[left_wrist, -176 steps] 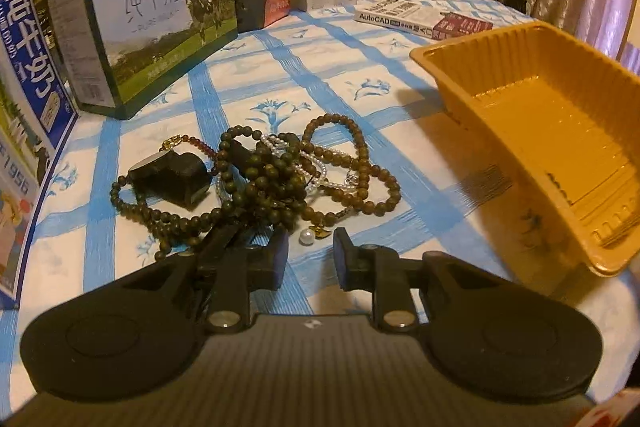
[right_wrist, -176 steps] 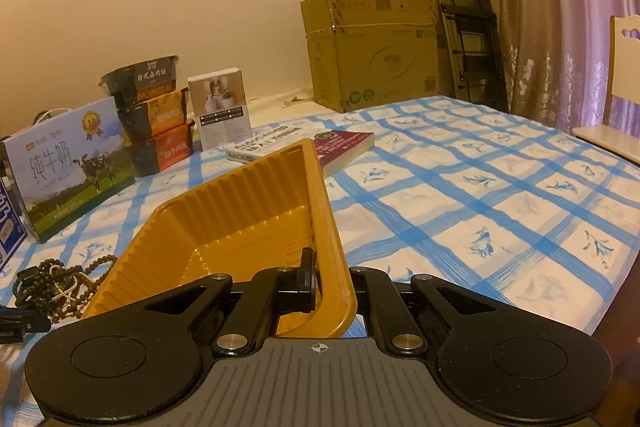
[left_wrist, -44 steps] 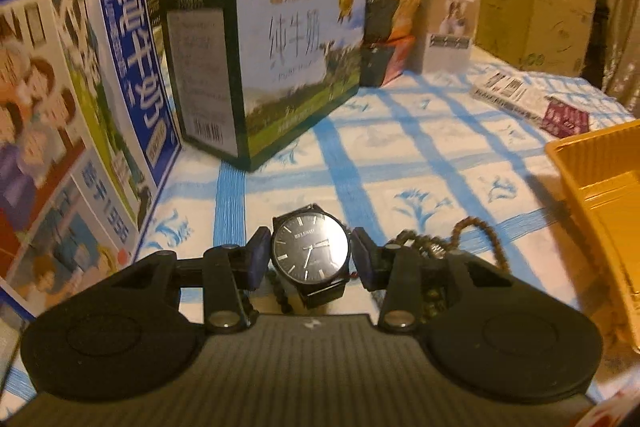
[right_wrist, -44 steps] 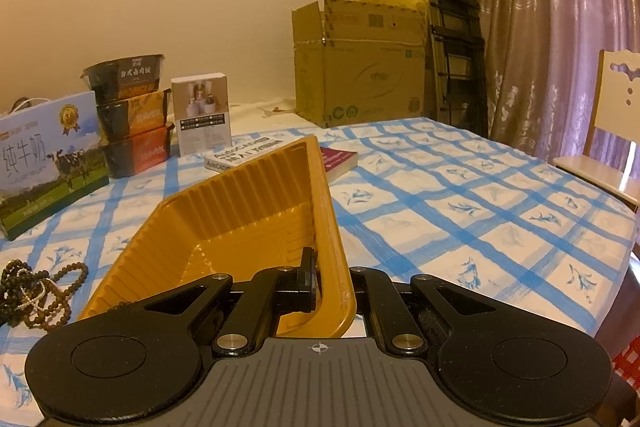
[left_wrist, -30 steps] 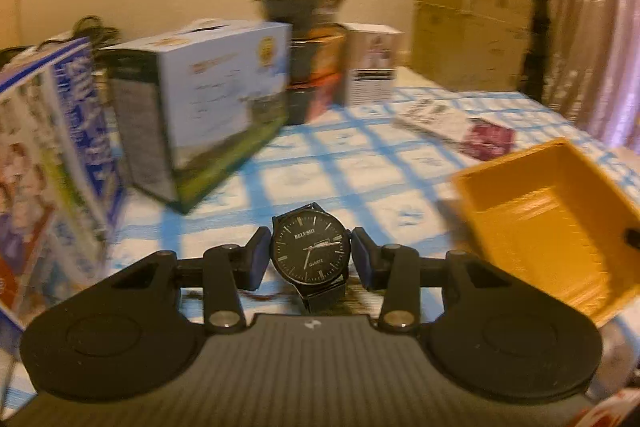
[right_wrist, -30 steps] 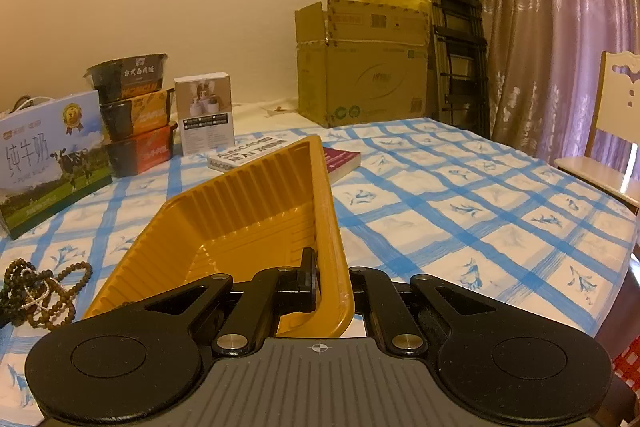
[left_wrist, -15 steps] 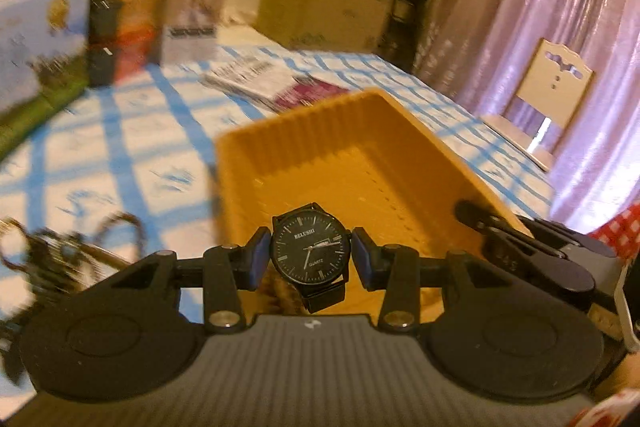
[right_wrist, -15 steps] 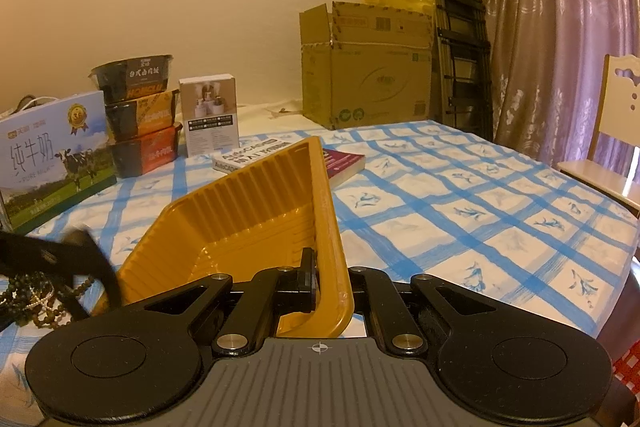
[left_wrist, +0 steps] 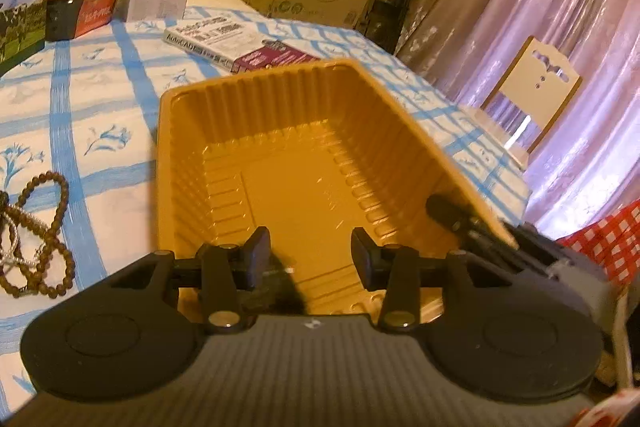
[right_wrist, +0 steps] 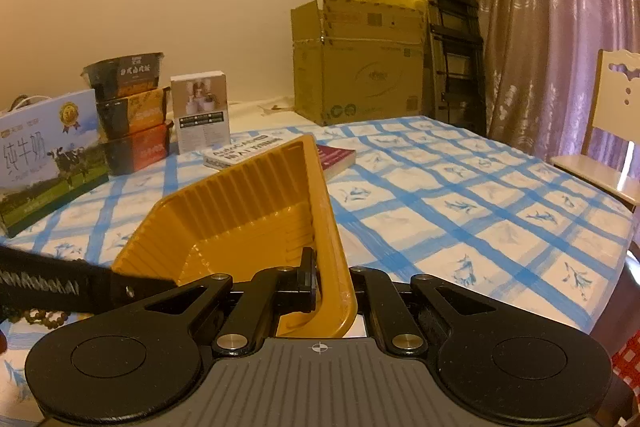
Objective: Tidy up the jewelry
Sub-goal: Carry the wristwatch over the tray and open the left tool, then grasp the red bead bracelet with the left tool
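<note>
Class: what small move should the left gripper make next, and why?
Probably swing left toward the beads: the left gripper hangs open above the tray, which the right gripper grips, and beads lie outside it.

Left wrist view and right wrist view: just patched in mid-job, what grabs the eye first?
The ribbed orange plastic tray fills the middle of the blue-checked tablecloth, its near wall pinched by the right gripper. The left gripper hangs open over the tray, a blurred dark object just below its fingers. Brown wooden bead strands lie on the cloth left of the tray.
</note>
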